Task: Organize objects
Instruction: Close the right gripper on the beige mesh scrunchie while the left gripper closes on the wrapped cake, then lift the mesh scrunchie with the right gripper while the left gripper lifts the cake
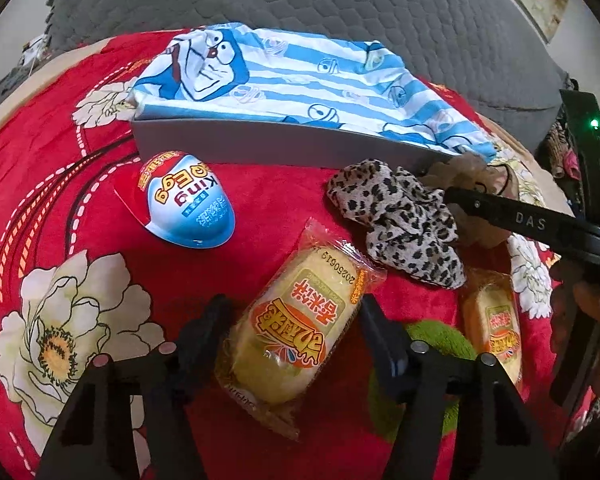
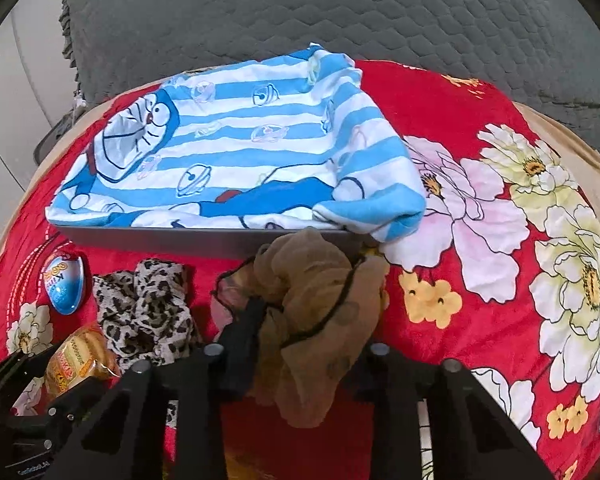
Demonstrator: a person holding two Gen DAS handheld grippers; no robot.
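At left on the red floral blanket point(image 1: 40, 184): King Egg point(image 1: 188, 204), just in front of grey box point(image 1: 260, 148) draped with striped cloth point(image 1: 300, 80). Next, left tool point(image 1: 295, 305) half-open astride cake packet point(image 1: 296, 332); pad contact unclear. Then leopard cloth point(image 1: 404, 216). Rightmost, right tool point(image 2: 300, 344) nearly closed, pinching tan sheer cloth point(image 2: 312, 280) beside the box.

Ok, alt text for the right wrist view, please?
The right hand-held gripper grips a crumpled tan stocking on a red flowered blanket. Behind it a grey box holds a blue striped cartoon cloth; a leopard-print cloth lies left.
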